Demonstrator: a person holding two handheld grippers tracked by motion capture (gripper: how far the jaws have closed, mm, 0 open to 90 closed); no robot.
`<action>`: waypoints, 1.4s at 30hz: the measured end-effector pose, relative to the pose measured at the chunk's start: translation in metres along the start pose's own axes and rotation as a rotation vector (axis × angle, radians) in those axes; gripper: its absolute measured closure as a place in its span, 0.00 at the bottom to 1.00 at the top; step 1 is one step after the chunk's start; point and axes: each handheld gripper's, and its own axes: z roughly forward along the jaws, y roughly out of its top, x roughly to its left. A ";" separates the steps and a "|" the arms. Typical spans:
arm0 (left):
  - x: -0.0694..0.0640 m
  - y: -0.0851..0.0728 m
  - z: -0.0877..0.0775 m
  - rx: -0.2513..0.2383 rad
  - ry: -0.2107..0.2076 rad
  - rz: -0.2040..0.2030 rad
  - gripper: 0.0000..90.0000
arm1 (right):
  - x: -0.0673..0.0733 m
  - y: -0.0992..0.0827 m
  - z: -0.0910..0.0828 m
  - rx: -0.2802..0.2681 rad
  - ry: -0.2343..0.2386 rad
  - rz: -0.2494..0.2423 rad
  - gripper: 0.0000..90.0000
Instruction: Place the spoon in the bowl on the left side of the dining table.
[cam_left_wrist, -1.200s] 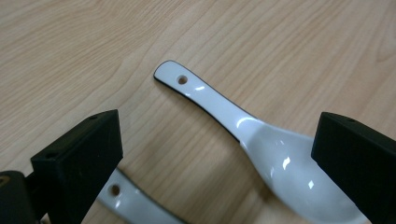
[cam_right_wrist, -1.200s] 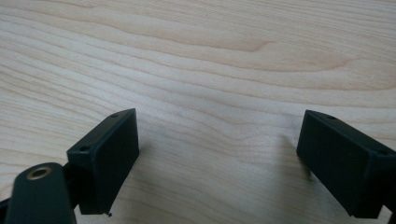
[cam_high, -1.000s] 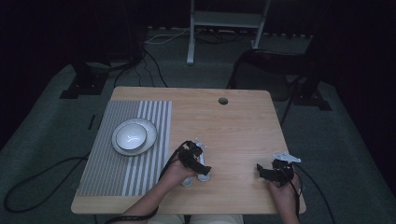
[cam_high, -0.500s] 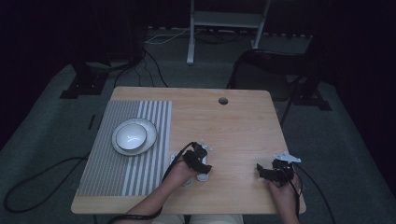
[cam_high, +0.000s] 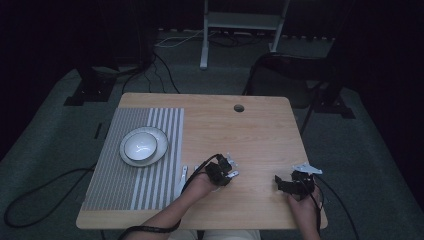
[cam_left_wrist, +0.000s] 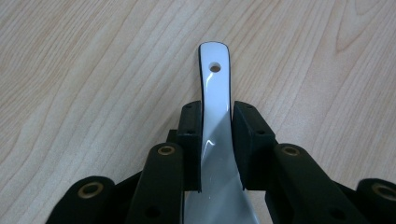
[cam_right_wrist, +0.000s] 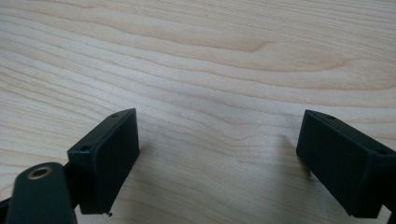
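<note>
A glossy white spoon (cam_left_wrist: 215, 121), its handle pierced by a small round hole near the tip, stood at centre frame, clamped between the left gripper (cam_left_wrist: 215, 135) jaws above the wooden table (cam_left_wrist: 84, 70). The right gripper (cam_right_wrist: 219, 163) gaped wide, holding nothing.

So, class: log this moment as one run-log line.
left gripper: shut on white spoon | right gripper: open, over bare table | bowl: on plate, untouched

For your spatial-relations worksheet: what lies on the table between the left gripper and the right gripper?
Nothing: in the high view, only bare light wooden tabletop separates the left gripper, shut on a white ceramic spoon, from the open right gripper.
</note>
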 end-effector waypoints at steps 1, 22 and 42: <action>0.000 0.000 0.000 0.000 0.000 0.000 0.82 | 0.000 0.000 0.000 0.000 0.000 0.000 0.14; 0.003 0.001 -0.034 -0.103 -0.001 -0.018 0.83 | 0.000 0.000 0.000 0.000 -0.001 0.001 0.14; 0.010 0.000 -0.066 -0.176 0.026 -0.034 0.83 | 0.000 0.000 0.000 0.000 -0.001 0.002 0.14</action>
